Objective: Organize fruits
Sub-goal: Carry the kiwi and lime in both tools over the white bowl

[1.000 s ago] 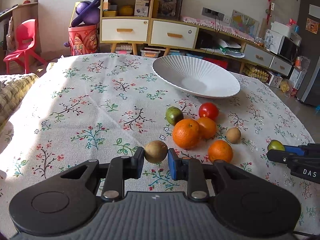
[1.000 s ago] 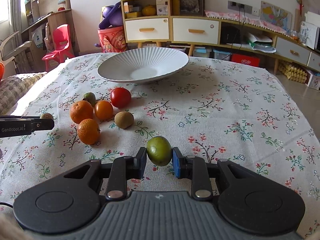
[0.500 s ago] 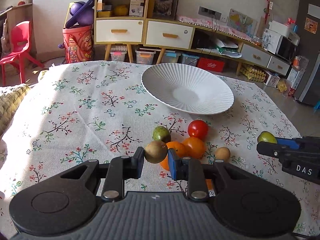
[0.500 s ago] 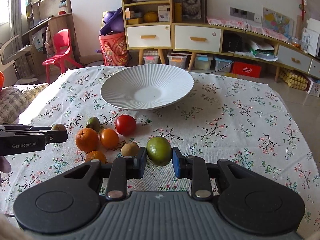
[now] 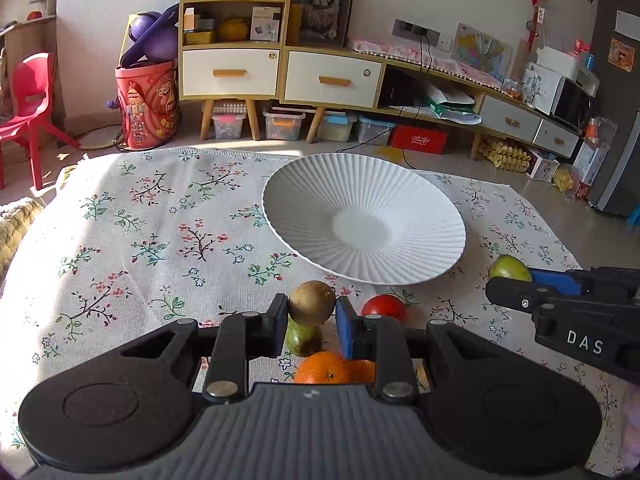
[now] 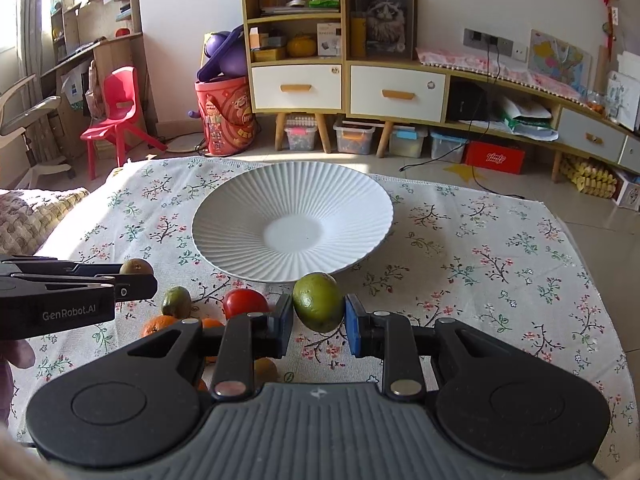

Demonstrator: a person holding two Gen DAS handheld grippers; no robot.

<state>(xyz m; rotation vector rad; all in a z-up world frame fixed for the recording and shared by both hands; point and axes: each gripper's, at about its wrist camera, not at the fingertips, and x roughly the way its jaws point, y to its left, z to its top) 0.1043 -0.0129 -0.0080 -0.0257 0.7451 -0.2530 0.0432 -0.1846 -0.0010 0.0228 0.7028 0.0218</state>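
The left gripper (image 5: 311, 315) has its fingers clamped on a small brown round kiwi-like fruit (image 5: 311, 303), and the right gripper (image 6: 319, 319) has its fingers clamped on a green oval lime-like fruit (image 6: 319, 302); both fruits are held in the air just short of the near rim of the wide white ribbed ceramic bowl (image 6: 240, 236), which sits on the bench under a floral-print tablecloth (image 5: 160, 240). By my reading the task is barely begun: the bowl holds nothing, and no fruit has been set down in it. Left on the cloth, near the grippers, are a red round tomato (image 6: 245, 303), a green-brown fruit (image 6: 176, 301), at least two oranges (image 5: 322, 368) and a small brown fruit (image 6: 266, 368) mostly hidden behind the right gripper. The two carried fruits look set to go in first, then the rest of the cluster. Readable writing: "GenRobot.AI" on the side of the left gripper in the right wrist view, and "DAS" on the side of the right gripper in the left wrist view
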